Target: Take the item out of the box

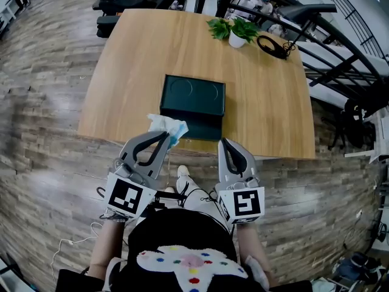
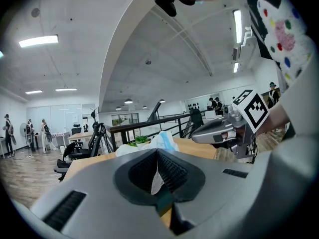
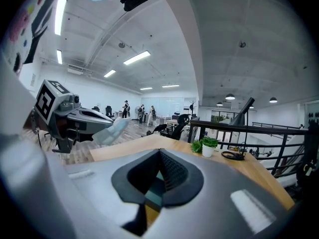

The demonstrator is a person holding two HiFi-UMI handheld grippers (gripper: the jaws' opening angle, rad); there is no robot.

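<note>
A dark green box [image 1: 193, 96] lies on the wooden table [image 1: 134, 59], near its front edge. My left gripper [image 1: 166, 136] is shut on a crumpled white and blue item [image 1: 169, 126], held up just left of the box's front corner. In the left gripper view a strip of the item [image 2: 160, 141] runs down between the ribbed pads [image 2: 169, 169], and its bulk sticks out past the tips. My right gripper [image 1: 223, 142] is shut with nothing in it, level with the left one at the table's front edge. The right gripper view shows the left gripper [image 3: 84, 119] with the item [image 3: 115, 128].
A small potted plant [image 1: 237, 30] and a coiled black cable [image 1: 272, 46] sit at the table's far right. Dark chairs [image 1: 121, 5] stand behind the table and a black railing [image 1: 340, 47] runs along its right. The floor is wood plank.
</note>
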